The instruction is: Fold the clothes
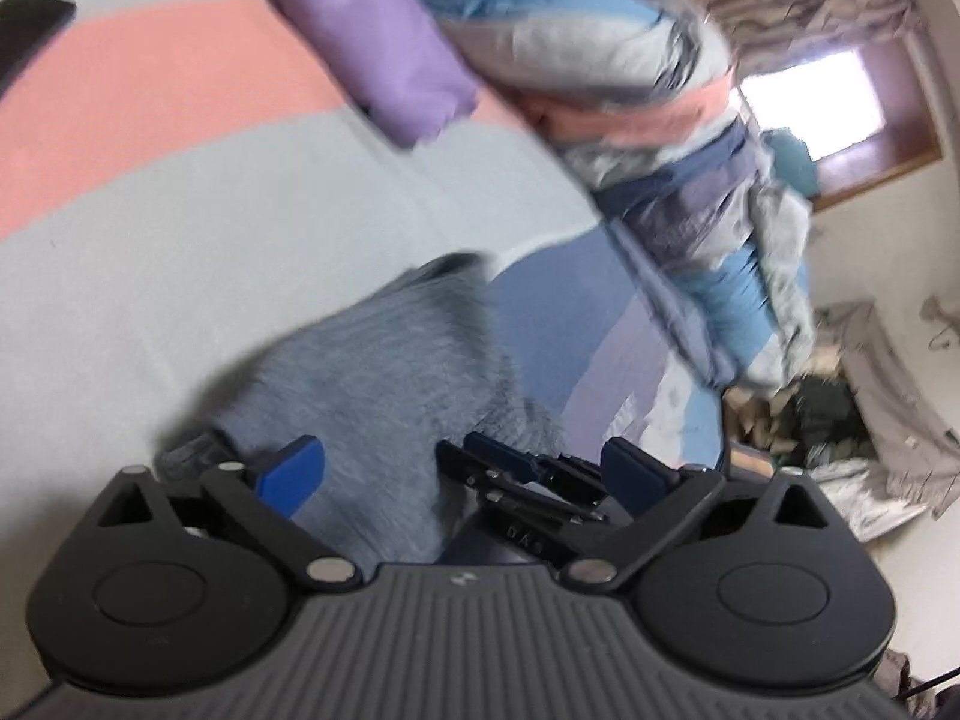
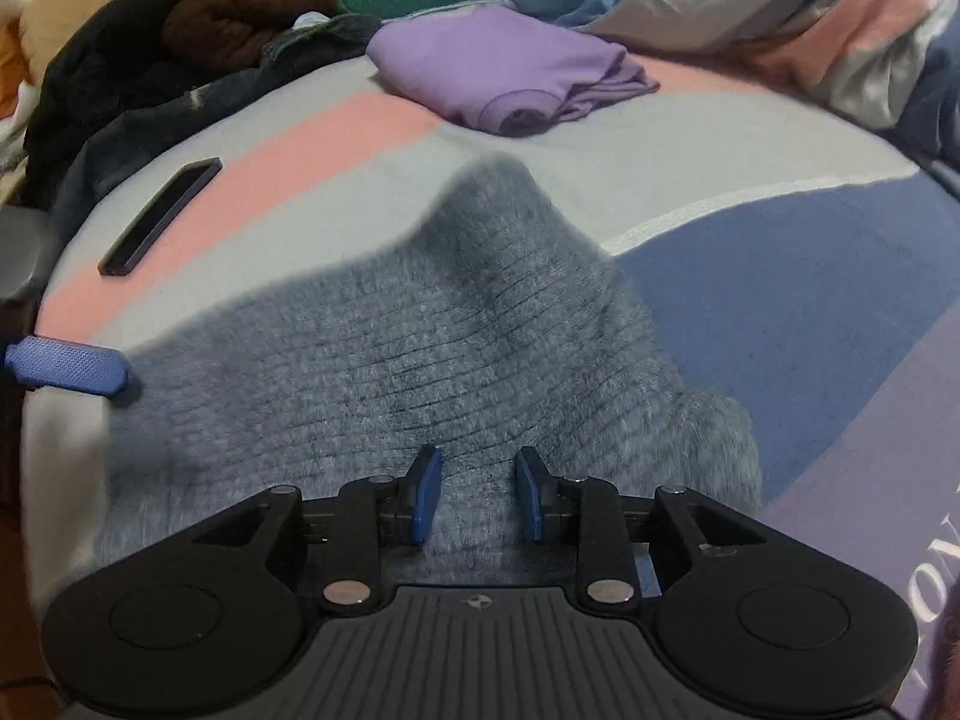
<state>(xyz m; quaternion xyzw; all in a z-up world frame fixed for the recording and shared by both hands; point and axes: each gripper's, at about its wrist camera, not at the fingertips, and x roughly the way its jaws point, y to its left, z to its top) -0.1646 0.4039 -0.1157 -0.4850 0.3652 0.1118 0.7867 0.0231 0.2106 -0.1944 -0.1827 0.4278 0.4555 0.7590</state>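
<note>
On the striped bedsheet, at my 12 o'clock: grey knit sweater, part folded. Right gripper jaws apart over its near hem; left gripper apart too. I'd pinch both layers evenly before lifting.

White letters on the bedsheet, cut by the frame's edge, seem to read "ON".

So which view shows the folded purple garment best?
The right wrist view: the purple garment is sharp and whole, folded on the striped bedsheet beyond the grey sweater. The left wrist view shows it blurred, tilted and partly hidden by the bundled duvet.
</note>
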